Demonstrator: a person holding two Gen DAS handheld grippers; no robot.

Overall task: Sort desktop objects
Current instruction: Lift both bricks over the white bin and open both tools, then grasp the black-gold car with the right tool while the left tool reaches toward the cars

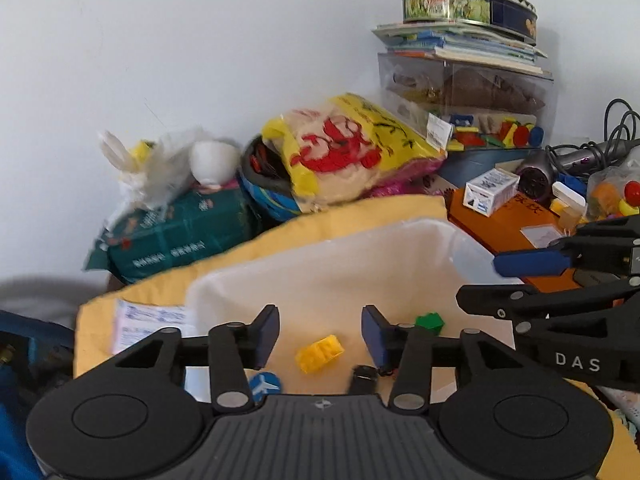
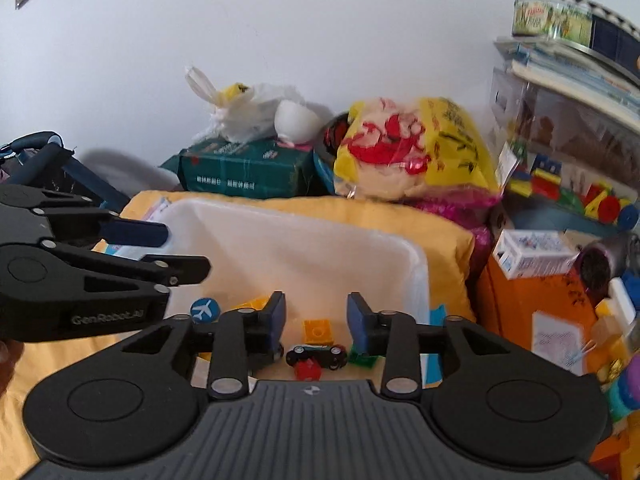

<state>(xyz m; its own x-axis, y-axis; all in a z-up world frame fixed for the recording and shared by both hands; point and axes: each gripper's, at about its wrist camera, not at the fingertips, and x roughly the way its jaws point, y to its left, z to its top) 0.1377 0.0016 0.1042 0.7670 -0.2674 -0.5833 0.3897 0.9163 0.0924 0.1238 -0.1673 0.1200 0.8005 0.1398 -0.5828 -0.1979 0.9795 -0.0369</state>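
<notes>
A white plastic bin [image 1: 400, 248] [image 2: 304, 248] sits on a yellow cloth [image 1: 340, 216] [image 2: 448, 232]. Inside it lie a yellow brick [image 1: 319, 354] [image 2: 317, 331], a green brick [image 1: 430, 322] [image 2: 362, 357], a blue round airplane token [image 1: 264, 385] [image 2: 205, 309], a small black toy car [image 2: 317, 354] and a red piece [image 2: 307, 369]. My left gripper [image 1: 320, 338] hovers over the bin, open, nothing between its pads. My right gripper [image 2: 316, 322] is also open and empty above the bin. Each gripper shows in the other's view, the right gripper [image 1: 536, 272] at the right and the left gripper [image 2: 152, 248] at the left.
Behind the bin lie a green tissue pack [image 1: 176, 240] [image 2: 248, 168], a white plastic bag [image 2: 240, 108] and a yellow-red bag [image 1: 352, 152] [image 2: 416, 148]. To the right are an orange box [image 1: 516, 216] [image 2: 532, 300], a small carton [image 1: 490, 192], a hair dryer [image 1: 560, 168], clear boxes and a tin [image 1: 468, 6].
</notes>
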